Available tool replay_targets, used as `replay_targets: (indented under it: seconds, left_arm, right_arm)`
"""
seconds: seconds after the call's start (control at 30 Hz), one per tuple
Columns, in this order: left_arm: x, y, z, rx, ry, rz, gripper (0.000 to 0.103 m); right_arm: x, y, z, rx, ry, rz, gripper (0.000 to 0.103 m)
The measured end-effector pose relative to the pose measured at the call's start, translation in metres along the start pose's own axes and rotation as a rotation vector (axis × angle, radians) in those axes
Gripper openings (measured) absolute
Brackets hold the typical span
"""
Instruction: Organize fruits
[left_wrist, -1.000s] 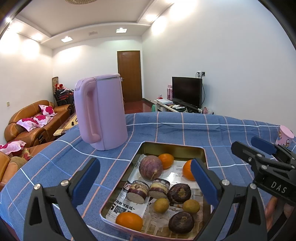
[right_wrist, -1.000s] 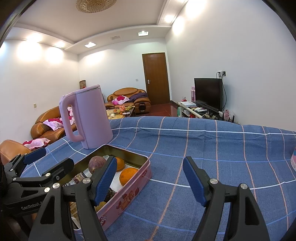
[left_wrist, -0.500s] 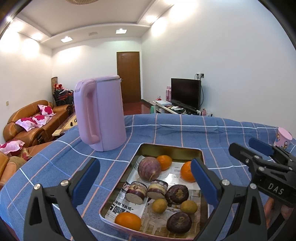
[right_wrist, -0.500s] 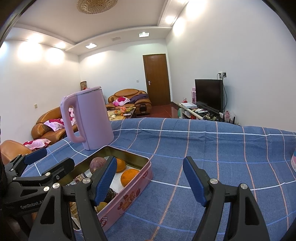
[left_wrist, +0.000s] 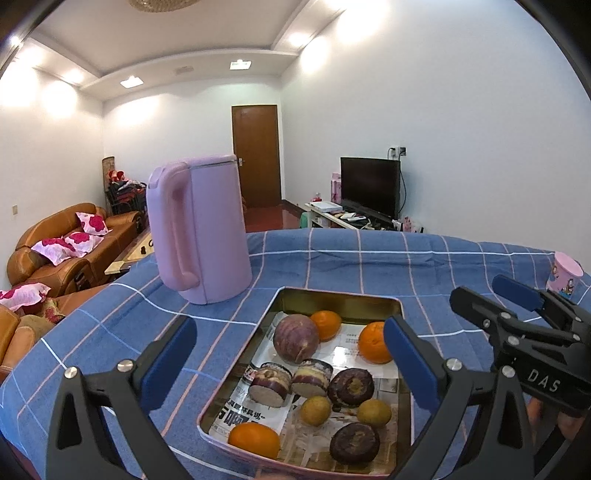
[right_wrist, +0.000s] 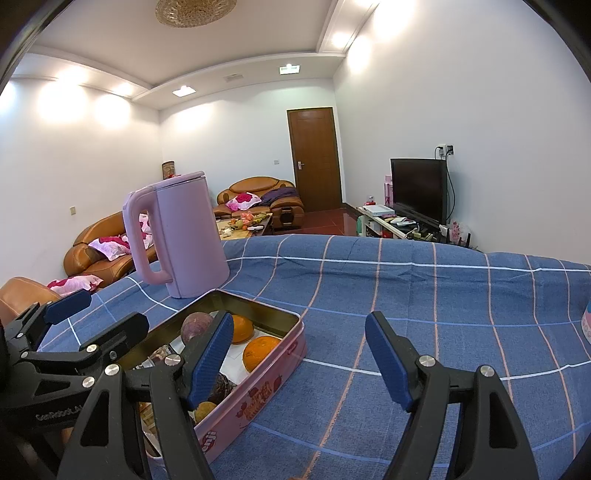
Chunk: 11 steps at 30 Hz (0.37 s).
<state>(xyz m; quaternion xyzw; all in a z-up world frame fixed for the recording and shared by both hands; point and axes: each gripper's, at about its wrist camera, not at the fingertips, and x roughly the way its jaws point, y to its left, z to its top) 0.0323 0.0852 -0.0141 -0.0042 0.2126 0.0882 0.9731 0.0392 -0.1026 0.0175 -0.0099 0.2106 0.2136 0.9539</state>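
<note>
A pink rectangular tin (left_wrist: 334, 297) (right_wrist: 255, 395) lined with newspaper sits on the blue checked cloth. It holds three oranges (left_wrist: 373, 342), a round purple fruit (left_wrist: 295, 338), several cut and dark purple fruits (left_wrist: 351, 383) and two small yellow fruits (left_wrist: 314, 410). My left gripper (left_wrist: 288, 363) is open and empty, held over the near half of the tin. My right gripper (right_wrist: 297, 352) is open and empty, just right of the tin over bare cloth. It also shows at the right of the left wrist view (left_wrist: 491, 295).
A tall pink kettle (left_wrist: 199, 229) (right_wrist: 177, 236) stands on the cloth behind the tin to the left. A small pink cup (left_wrist: 565, 271) stands at the far right edge. Sofas, a door and a TV lie beyond the table.
Both views have tilted down slightly, so the tin and kettle sit a little higher in frame. Both grippers stay open and nothing in the tin has moved.
</note>
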Motion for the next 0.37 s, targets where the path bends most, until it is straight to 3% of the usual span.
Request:
replay_targets:
  seconds: [0.37]
  left_arm:
    - [-0.0066,-0.0026,-0.0007,0.011,-0.023,0.008,0.103]
  right_arm:
    - [-0.0004,0.0035,-0.0016,-0.014,0.008,-0.006,0.075]
